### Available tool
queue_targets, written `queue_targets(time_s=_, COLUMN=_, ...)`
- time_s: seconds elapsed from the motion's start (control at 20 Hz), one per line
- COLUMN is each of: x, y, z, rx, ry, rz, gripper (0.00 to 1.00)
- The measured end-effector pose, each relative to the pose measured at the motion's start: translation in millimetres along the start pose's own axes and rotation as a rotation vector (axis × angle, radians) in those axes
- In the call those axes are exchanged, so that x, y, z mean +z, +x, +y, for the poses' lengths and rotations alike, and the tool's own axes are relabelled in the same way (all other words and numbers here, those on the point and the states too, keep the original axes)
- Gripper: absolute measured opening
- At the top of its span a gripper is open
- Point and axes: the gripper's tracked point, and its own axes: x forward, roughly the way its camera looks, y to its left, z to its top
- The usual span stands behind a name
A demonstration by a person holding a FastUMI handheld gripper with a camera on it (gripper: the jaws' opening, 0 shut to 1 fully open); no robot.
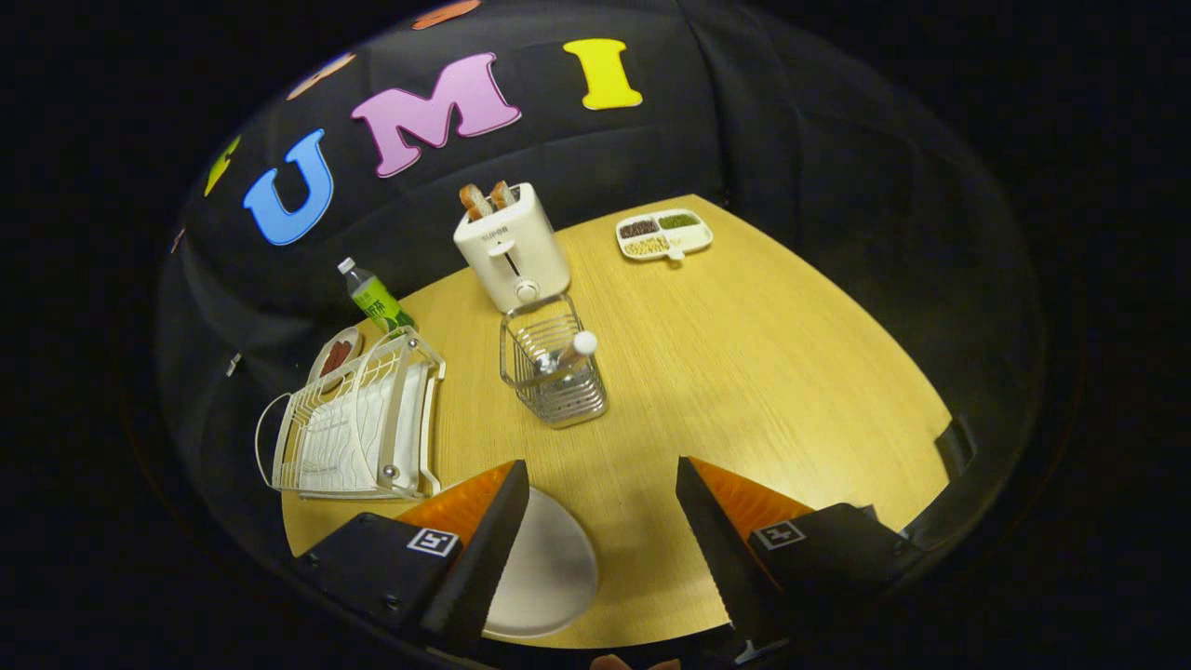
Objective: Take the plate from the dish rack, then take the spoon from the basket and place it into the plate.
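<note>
Fingers of the tool point(603, 549) stand spread wide apart above a wooden bench point(744, 372), gripping nothing — bare wood shows between them. A white plate point(554, 568) lies flat on the bench below the tool, partly hidden by the left finger and reaching into the gap between the two fingers.

Just ahead of the fingers, near the middle of the bench, stands a wire basket point(555, 372). A spoon point(568, 355) stands tilted inside it, its pale handle end poking up above the rim.

To the left of the basket, at the bench's edge, sits a white dish rack point(358, 433) with no plate in its slots. Beyond the rack lie a small dish point(335, 356) holding something reddish and a plastic bottle point(375, 298) with a green label, standing upright.

Behind the basket, touching or nearly touching it, is a white toaster point(512, 247) with two slices of bread point(488, 198) sticking up from its slots. Further right, well apart from the rest, a divided tray point(664, 234) holds beans or grains of different colours in separate compartments.
</note>
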Motion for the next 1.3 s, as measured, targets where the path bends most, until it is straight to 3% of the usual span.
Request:
queue_targets(time_s=0.2, x=53.5, y=1.3, z=8.6, rx=0.057, ry=-0.22, rz=-0.048, gripper=0.98)
queue_targets(time_s=0.35, x=59.7, y=21.4, z=13.9, rx=0.115, ry=-0.381, rz=0.002, gripper=0.96)
queue_targets(time_s=0.45, x=52.3, y=40.1, z=16.6, rx=0.154, ry=-0.436, rz=0.046, gripper=0.87)
queue_targets(time_s=0.65, x=43.2, y=70.7, z=7.0, rx=0.162, ry=-0.483, rz=0.114, gripper=0.61)
queue_targets(time_s=0.85, x=34.8, y=85.5, z=7.1, rx=0.193, ry=-0.505, rz=0.156, gripper=0.5)
queue_targets(time_s=1.05, x=34.2, y=81.6, z=22.8, rx=0.237, ry=-0.484, rz=0.153, gripper=0.2)
queue_targets(time_s=1.3, x=39.9, y=73.8, z=20.5, rx=0.157, ry=-0.463, rz=0.114, gripper=0.11)
